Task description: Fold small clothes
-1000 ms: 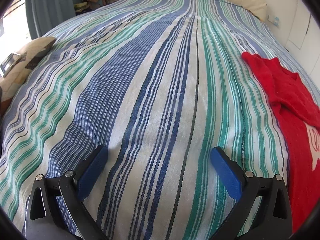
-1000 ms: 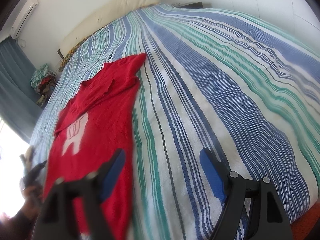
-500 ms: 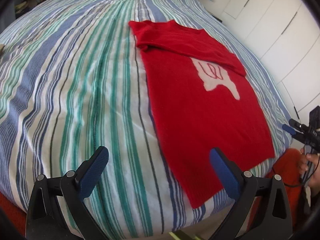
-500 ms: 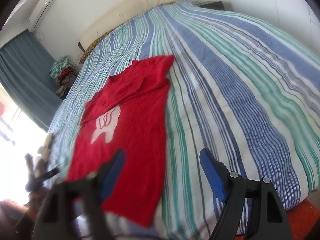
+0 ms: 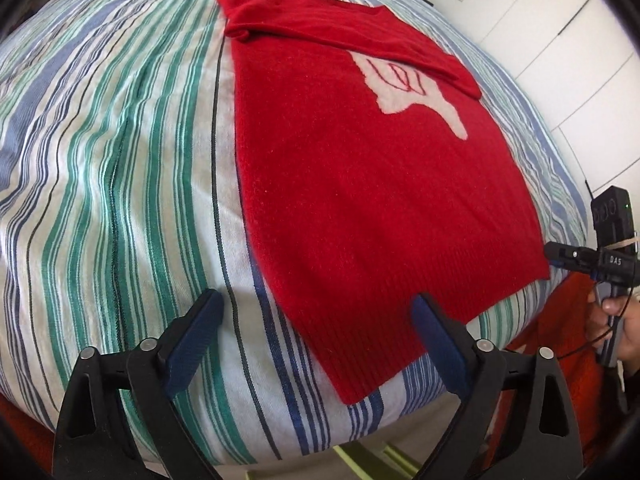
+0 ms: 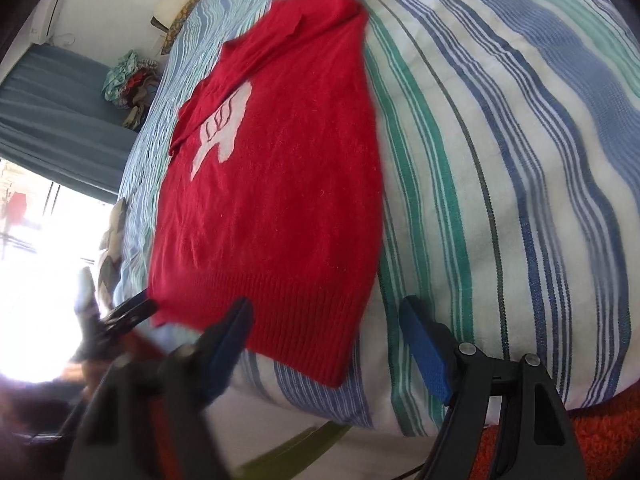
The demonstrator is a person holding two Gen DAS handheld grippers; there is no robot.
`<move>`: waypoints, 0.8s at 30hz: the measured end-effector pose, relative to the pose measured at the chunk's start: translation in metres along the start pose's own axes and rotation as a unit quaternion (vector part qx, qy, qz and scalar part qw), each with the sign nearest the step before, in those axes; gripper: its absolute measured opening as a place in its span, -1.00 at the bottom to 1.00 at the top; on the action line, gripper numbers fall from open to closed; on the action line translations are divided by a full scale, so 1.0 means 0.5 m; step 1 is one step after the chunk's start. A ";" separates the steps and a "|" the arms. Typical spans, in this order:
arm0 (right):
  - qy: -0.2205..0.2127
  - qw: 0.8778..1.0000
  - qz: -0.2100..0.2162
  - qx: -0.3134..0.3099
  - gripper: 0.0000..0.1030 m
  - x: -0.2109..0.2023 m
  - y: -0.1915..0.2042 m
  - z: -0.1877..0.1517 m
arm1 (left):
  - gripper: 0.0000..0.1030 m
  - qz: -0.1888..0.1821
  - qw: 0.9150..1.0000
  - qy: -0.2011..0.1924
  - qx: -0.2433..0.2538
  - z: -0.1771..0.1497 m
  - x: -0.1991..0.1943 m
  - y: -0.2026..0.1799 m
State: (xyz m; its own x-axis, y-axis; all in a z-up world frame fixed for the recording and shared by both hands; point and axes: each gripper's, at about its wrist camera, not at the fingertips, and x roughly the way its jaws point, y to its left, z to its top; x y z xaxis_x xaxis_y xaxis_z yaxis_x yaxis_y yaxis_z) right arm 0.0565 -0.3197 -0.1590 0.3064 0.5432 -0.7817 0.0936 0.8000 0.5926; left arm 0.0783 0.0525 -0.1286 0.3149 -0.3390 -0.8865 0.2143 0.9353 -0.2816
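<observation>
A red knit sweater [image 5: 360, 184] with a white motif lies flat on the striped bedspread [image 5: 120, 160], hem toward the bed's near edge, sleeves folded across the top. My left gripper [image 5: 316, 336] is open and empty, just short of the hem's left corner. My right gripper [image 6: 326, 340] is open and empty at the hem's right corner of the sweater [image 6: 272, 200]. The right gripper also shows at the right edge of the left wrist view [image 5: 560, 254]. The left gripper shows blurred in the right wrist view [image 6: 132, 312].
The bed's near edge [image 5: 360, 436] drops off below the hem. White cupboard doors [image 5: 560, 40] stand to the right. A blue curtain [image 6: 48, 112], a bright window and a pile of clothes [image 6: 128, 80] are at the far left. An orange rug [image 6: 600, 440] lies on the floor.
Both grippers swung from bare bedspread toward the sweater and moved closer to its hem at the bed's edge. Both stayed open.
</observation>
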 end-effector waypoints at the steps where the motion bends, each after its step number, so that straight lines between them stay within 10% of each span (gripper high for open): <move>1: 0.007 1.000 0.006 -0.009 0.20 0.008 0.008 0.001 | 0.45 0.008 1.000 0.002 0.005 0.000 -0.001 -0.003; 3: 0.026 0.999 -0.003 -0.024 -0.57 0.018 0.020 0.000 | 0.00 0.014 1.000 0.006 0.009 -0.001 -0.004 -0.004; 5: 0.038 0.999 -0.007 -0.025 -0.84 0.021 0.027 -0.001 | -0.90 -0.008 1.000 0.020 -0.010 0.003 -0.006 0.002; 14: -0.068 0.995 0.057 -0.034 -0.85 -0.085 0.084 0.077 | -0.94 -0.112 0.987 -0.071 -0.086 0.174 -0.109 0.030; 24: -0.159 0.987 0.037 -0.001 -0.86 -0.013 0.074 0.490 | -0.94 -0.044 0.984 -0.102 -0.139 0.563 0.029 0.104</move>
State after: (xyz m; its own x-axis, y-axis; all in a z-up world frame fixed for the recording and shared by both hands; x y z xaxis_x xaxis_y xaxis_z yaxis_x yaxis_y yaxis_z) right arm 0.2902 -0.3561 -0.0843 0.5940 0.4936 -0.6352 0.0572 0.7617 0.6454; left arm 0.3544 0.0677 -0.0529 0.4924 -0.4062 -0.7698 -0.0025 0.8838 -0.4679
